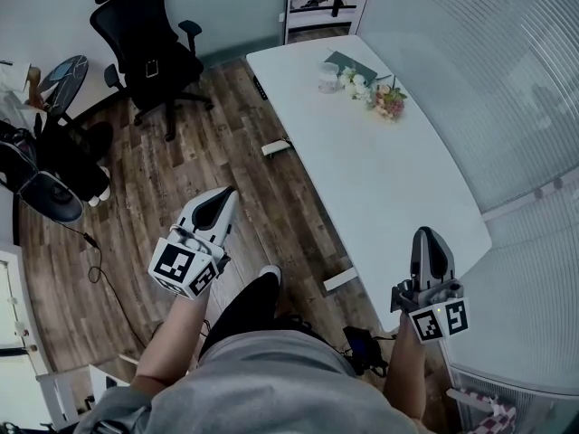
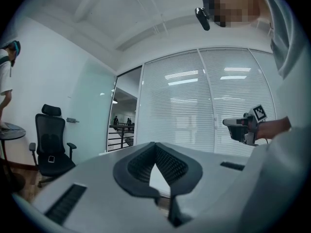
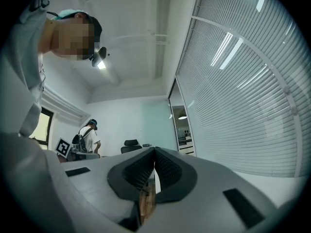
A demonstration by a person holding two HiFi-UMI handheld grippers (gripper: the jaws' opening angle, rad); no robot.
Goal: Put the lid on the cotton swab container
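A small pale round container (image 1: 327, 77) stands at the far end of the long white table (image 1: 380, 188), beside a bunch of flowers (image 1: 377, 96); I cannot tell whether it has a lid. My left gripper (image 1: 225, 197) hangs over the wooden floor, left of the table, with its jaws shut and nothing in them. The left gripper view shows the ribbed pads (image 2: 170, 165) meeting at the tip. My right gripper (image 1: 426, 236) is above the table's near end, shut and empty too. Both grippers are far from the container.
A black office chair (image 1: 149, 39) stands at the back left, with a round side table (image 1: 60, 78) and dark gear further left. A cable (image 1: 95, 260) runs over the floor. Glass with blinds (image 1: 488, 80) lines the right side. Another person (image 3: 87, 136) stands across the room.
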